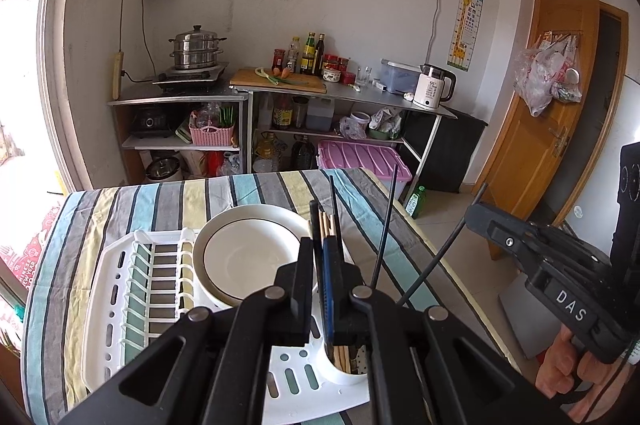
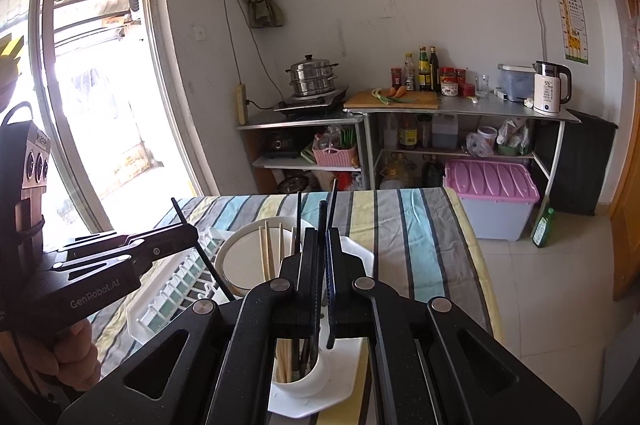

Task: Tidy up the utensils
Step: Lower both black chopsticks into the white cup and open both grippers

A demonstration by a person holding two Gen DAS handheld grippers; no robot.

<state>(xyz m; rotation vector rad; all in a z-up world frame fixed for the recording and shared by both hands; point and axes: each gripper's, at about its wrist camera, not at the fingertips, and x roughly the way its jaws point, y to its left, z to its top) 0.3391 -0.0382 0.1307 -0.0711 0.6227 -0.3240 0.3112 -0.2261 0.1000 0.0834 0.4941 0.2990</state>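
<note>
My left gripper (image 1: 320,245) is shut on a black chopstick (image 1: 315,221) that stands upright between its pads, above the white utensil cup (image 1: 347,371). The cup holds wooden chopsticks (image 1: 342,359) and some dark ones. At the right, my right gripper (image 1: 476,213) grips another black chopstick (image 1: 440,253) slanted toward the cup. In the right wrist view, my right gripper (image 2: 322,237) is shut on its black chopstick (image 2: 322,221) over the cup (image 2: 308,377). My left gripper (image 2: 192,229) comes in from the left with its chopstick (image 2: 212,265) angled down.
A white dish rack (image 1: 116,289) holds a white plate (image 1: 248,253) on a striped tablecloth (image 1: 120,209). The table's right edge drops to tiled floor (image 2: 552,297). Beyond are kitchen shelves (image 1: 344,93), a pink-lidded bin (image 2: 492,181) and a green bottle (image 2: 543,225).
</note>
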